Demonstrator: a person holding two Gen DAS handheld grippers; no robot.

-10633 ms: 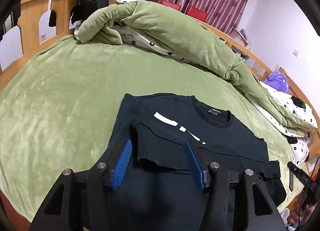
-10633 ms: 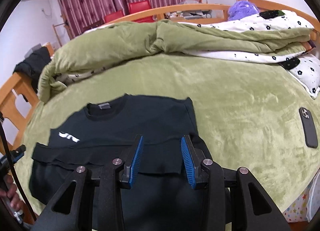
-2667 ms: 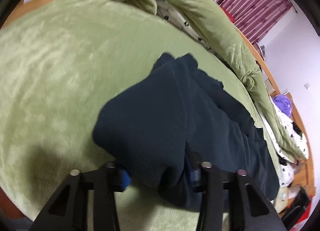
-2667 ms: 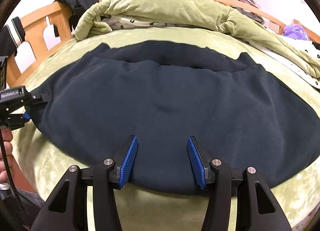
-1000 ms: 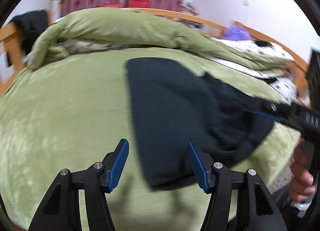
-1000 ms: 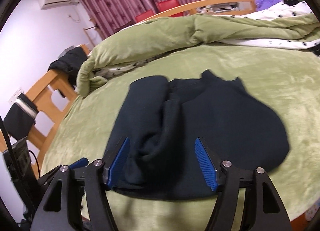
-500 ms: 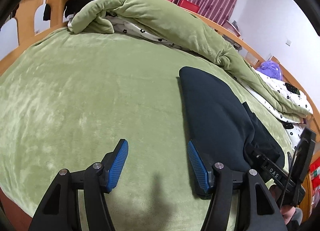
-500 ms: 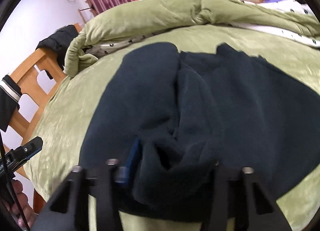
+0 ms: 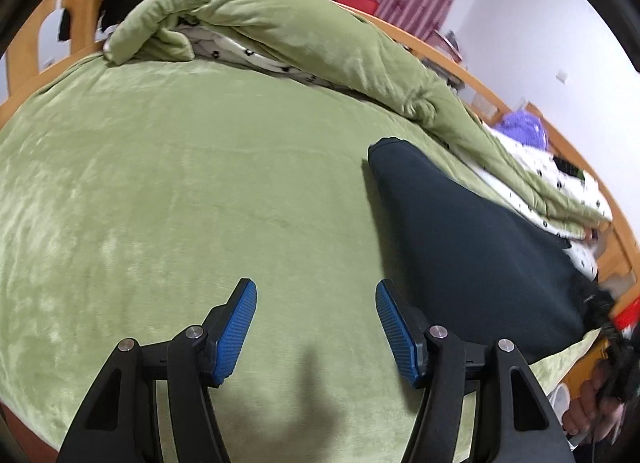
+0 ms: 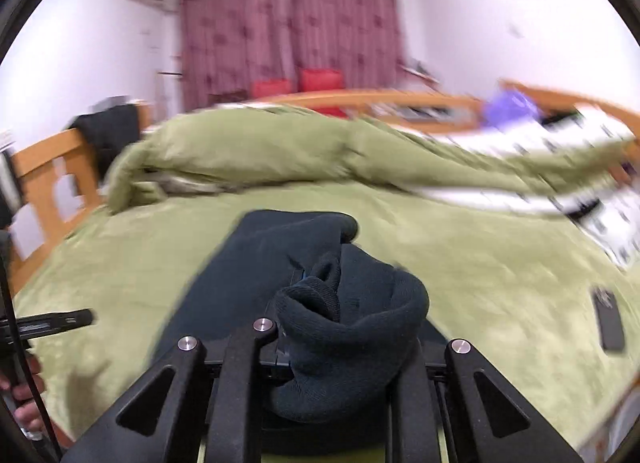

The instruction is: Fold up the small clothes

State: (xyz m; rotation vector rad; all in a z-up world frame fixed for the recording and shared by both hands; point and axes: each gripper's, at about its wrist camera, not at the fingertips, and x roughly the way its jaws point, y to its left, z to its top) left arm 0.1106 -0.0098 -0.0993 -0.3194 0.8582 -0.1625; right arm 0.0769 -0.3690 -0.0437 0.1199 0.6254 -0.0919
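A dark navy sweater [image 9: 472,247] lies folded lengthwise on the green bed cover [image 9: 160,183]. My left gripper [image 9: 316,291] stands open over bare cover, just left of the sweater's near edge, with nothing between its blue pads. In the right wrist view my right gripper [image 10: 340,295] is closing on a bunched fold of the sweater [image 10: 352,327]. The cloth drapes over and hides its fingers. The rest of the sweater [image 10: 256,259] stretches away toward the quilt. The view is blurred by motion.
A rolled green quilt [image 9: 280,31] with a white flowered lining lies across the far side. A wooden headboard [image 10: 40,175] with dark clothes hung on it stands at left. A black phone [image 10: 610,319] rests on the cover at right.
My right gripper went from open over the sweater's near end to clamped on a bunch of it, raised and drawn back. My left gripper slid left off the sweater onto bare cover.
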